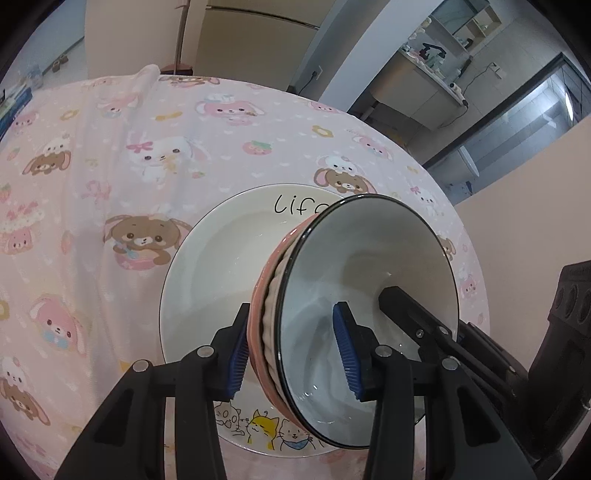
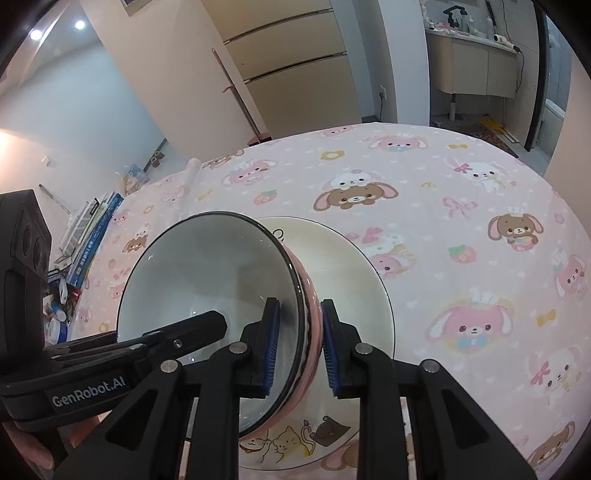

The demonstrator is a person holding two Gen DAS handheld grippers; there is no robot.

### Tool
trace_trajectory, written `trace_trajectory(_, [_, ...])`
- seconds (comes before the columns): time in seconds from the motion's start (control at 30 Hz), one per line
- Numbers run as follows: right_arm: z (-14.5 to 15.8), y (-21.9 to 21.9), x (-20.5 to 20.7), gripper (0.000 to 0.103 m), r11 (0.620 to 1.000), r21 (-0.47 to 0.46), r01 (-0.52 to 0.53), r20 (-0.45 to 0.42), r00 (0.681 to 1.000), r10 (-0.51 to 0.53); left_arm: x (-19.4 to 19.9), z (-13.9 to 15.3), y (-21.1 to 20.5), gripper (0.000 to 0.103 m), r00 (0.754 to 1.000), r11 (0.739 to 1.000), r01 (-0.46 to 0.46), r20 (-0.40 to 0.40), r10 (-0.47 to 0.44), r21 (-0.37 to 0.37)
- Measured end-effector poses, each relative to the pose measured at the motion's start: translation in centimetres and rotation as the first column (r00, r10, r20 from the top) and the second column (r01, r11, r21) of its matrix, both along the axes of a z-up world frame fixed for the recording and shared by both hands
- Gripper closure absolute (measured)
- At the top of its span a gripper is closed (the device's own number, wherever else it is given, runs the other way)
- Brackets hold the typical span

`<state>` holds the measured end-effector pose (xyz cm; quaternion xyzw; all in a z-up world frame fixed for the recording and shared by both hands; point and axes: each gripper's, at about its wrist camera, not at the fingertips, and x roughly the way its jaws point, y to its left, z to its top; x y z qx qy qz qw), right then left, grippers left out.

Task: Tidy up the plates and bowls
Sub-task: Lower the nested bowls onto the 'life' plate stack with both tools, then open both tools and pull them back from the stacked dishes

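Soft, even indoor light fills both views. Two ceiling spotlights [image 2: 55, 30] glow at the top left of the right wrist view. Small glints sit on the glazed bowl [image 1: 369, 306], which holds grey shadows inside. Fisheye bending curves the tablecloth [image 1: 110, 166], and the corners go black.

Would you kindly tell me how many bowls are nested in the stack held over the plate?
2: a black-rimmed bowl sits inside a pink bowl, above the plate. More could be hidden.
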<state>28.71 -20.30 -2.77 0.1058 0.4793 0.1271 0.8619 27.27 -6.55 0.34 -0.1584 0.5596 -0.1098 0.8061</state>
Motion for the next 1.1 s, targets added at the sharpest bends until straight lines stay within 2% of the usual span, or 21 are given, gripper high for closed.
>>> trace_trajectory(0.1, [0.1,0.0,0.0,0.080,1.000,-0.001,-0.008,-0.001,1.000,0.008,0.0,0.0,0.0,0.058,1.000,1.000,0.003,0.005,-0.003,0.003])
trace_trajectory(0.2, [0.3,0.1,-0.1,0.081,1.000,-0.018,-0.020,0.011,1.000,0.021,-0.2,0.3,0.6,0.058,1.000,0.999,-0.011,0.014,0.011,-0.030])
trace_trajectory(0.3, [1.1,-0.2,-0.4,0.081,1.000,-0.015,-0.022,0.050,0.999,0.022,-0.8,1.8,1.0,0.058,0.998,0.999,-0.015,0.068,0.017,-0.028])
trace_trajectory(0.37, [1.8,-0.5,-0.6,0.081,1.000,-0.009,-0.023,0.062,0.998,0.024,-1.5,3.6,0.9,0.058,0.991,0.999,-0.015,0.136,0.010,0.038])
trace_trajectory(0.47, [2.9,-1.2,-0.9,0.081,1.000,0.003,-0.007,0.090,0.996,0.006,-2.3,5.6,0.7,0.057,0.980,0.994,-0.005,0.198,-0.016,0.107])
trace_trajectory(0.57, [4.3,-1.7,-1.7,0.081,1.000,0.012,0.000,0.143,0.990,-0.002,-3.9,7.9,0.8,0.053,0.954,0.988,-0.028,0.300,-0.020,0.155])
trace_trajectory(0.67, [6.0,-1.9,-3.2,0.081,1.000,0.006,0.005,0.224,0.974,-0.006,-6.2,10.2,1.0,0.041,0.901,0.981,-0.059,0.433,-0.027,0.184])
trace_trajectory(0.73, [7.2,-1.9,-4.3,0.081,1.000,-0.009,0.010,0.282,0.959,-0.007,-7.8,11.5,1.2,0.030,0.859,0.980,-0.070,0.511,-0.036,0.188])
trace_trajectory(0.83, [8.9,-1.8,-6.2,0.079,0.999,-0.032,0.018,0.372,0.928,-0.004,-9.8,12.8,1.7,0.029,0.802,0.980,-0.089,0.596,-0.035,0.178])
trace_trajectory(0.87, [9.4,-1.6,-6.9,0.071,0.999,-0.046,0.022,0.408,0.913,-0.001,-10.7,13.2,2.0,0.028,0.776,0.981,-0.096,0.629,-0.034,0.171])
trace_trajectory(0.9, [9.9,-1.5,-7.6,0.058,0.997,-0.061,0.035,0.441,0.897,-0.004,-11.4,13.6,2.2,0.022,0.749,0.981,-0.103,0.661,-0.033,0.165])
trace_trajectory(0.93, [10.3,-1.5,-8.5,0.053,0.996,-0.075,0.057,0.488,0.873,-0.013,-12.5,14.0,2.5,0.013,0.709,0.980,-0.120,0.704,-0.029,0.161])
trace_trajectory(0.97, [10.7,-1.4,-9.3,0.047,0.994,-0.081,0.072,0.532,0.846,-0.017,-13.4,14.3,2.7,0.011,0.676,0.978,-0.134,0.736,-0.027,0.159])
trace_trajectory(1.03, [11.3,-1.2,-10.7,0.038,0.992,-0.090,0.089,0.596,0.803,-0.018,-14.8,14.8,2.8,0.000,0.624,0.974,-0.153,0.781,-0.035,0.167])
trace_trajectory(1.1, [11.9,-0.9,-12.1,0.033,0.990,-0.099,0.096,0.642,0.767,-0.010,-16.1,15.2,3.1,0.000,0.583,0.973,-0.160,0.811,-0.043,0.167])
